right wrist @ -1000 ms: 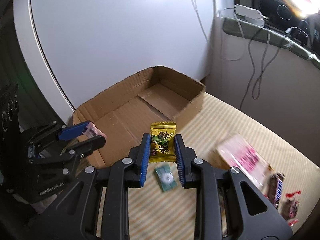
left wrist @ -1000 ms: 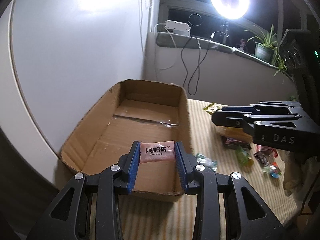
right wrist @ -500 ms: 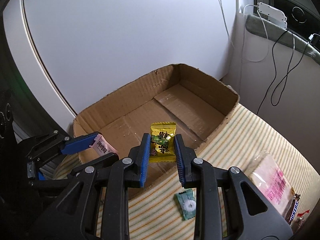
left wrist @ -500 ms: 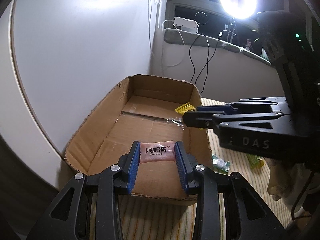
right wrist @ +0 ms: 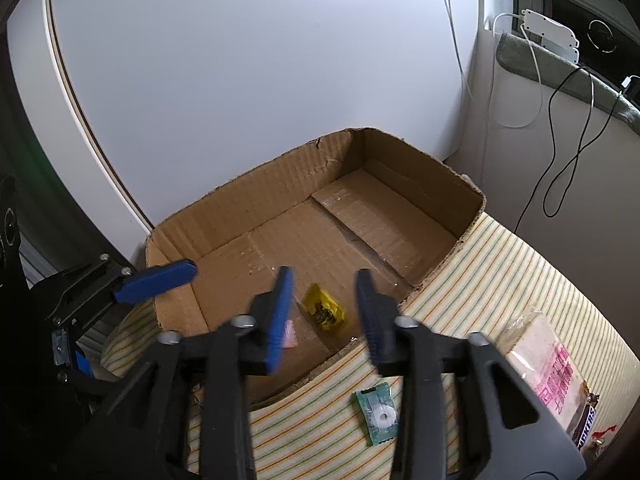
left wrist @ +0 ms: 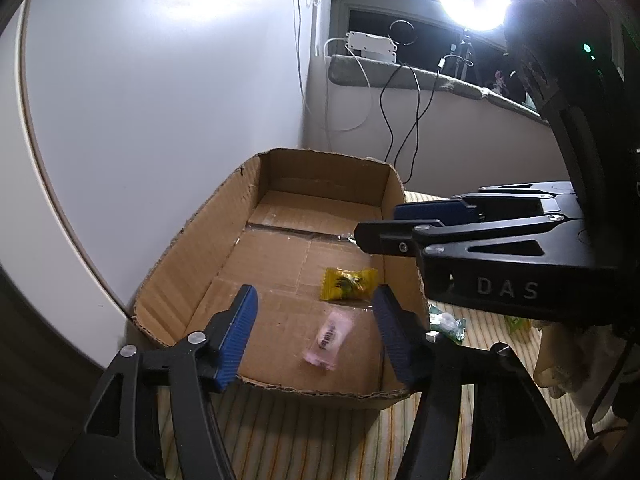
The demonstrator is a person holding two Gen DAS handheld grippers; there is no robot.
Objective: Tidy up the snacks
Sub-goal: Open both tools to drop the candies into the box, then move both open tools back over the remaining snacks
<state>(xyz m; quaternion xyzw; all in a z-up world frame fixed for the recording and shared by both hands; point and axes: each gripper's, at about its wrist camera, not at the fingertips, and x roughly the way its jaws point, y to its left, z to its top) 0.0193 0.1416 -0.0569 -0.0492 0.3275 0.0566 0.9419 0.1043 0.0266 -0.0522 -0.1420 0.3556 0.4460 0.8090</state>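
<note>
Two sweets lie on the floor of the cardboard box [left wrist: 224, 248], a yellow sweet [left wrist: 349, 283] and a pink sweet [left wrist: 329, 337], both loose near the box's front right corner and apart from each other, and no finger touches either. Both tools hang over that corner because it is the nearest part of the box to the pile: the left gripper [left wrist: 313, 334] has its jaws opening wide with nothing pressed between the pads, the pink sweet well below them, and the right gripper [right wrist: 323, 314] has its jaws opening too, the yellow sweet beneath the gap, not held. By my reading the drop is done for this pair and more remain on the striped cloth [right wrist: 520, 272]: a green sweet [right wrist: 378, 408] just outside the front wall, a pink-printed packet [right wrist: 548, 368] and a chocolate bar [right wrist: 586, 426] farther right. Low box walls leave easy entry from above, and most of the floor toward the far wall is bare. Crowding comes from the grippers themselves, close together over one corner, so withdrawing could catch the torn front rim.
</note>
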